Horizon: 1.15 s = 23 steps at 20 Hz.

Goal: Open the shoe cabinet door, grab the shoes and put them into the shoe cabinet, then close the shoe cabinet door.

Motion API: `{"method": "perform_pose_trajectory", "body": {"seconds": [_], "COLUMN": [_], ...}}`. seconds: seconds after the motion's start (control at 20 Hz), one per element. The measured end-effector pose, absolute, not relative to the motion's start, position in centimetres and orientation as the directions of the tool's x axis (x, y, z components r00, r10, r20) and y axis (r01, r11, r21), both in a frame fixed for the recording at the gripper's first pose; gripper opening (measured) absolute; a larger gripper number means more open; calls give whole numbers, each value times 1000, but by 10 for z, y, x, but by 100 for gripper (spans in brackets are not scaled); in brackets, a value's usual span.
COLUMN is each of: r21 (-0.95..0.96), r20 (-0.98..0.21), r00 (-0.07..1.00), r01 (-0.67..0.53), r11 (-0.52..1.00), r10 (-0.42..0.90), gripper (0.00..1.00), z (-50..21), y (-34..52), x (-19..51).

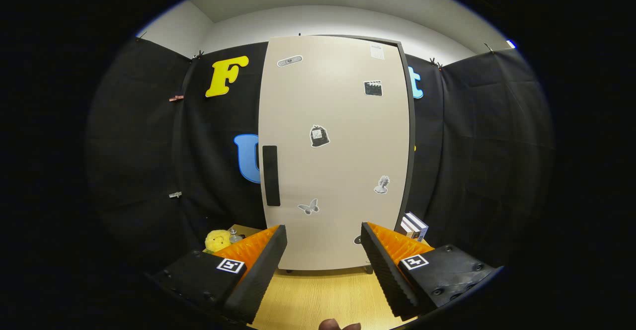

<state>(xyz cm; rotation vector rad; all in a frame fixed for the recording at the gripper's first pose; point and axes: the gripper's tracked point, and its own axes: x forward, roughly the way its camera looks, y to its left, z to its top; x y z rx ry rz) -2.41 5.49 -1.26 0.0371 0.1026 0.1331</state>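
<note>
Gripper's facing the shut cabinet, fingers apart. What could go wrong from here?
1. The gripper is open and aimed at the bare middle of the cabinet door; the black handle sits off toward the door's edge, so a straight approach would likely miss it.
2. The handle looks flat and narrow, so the fingers may slip off.
3. The yellow plush toy and the books flank the cabinet and could get bumped.

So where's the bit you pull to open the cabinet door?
Find the tall beige cabinet door standing on the wooden floor, straight beyond the open gripper. Follow its edge on the side nearest the yellow plush toy to about mid-height. The handle is a plain black upright strip, unlike the small picture stickers scattered over the door.
</note>
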Motion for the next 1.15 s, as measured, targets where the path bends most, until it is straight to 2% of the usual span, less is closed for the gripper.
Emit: {"method": "perform_pose_trajectory", "body": {"seconds": [0.5,1.15], "r21": [55,80], "r20": [-94,-88], "r00": [987,968], "r01": [-129,-226], "r11": [990,971], "r10": [134,233], "gripper": [98,98], "z": [-14,-33], "y": [47,39], "x": [-7,22]}}
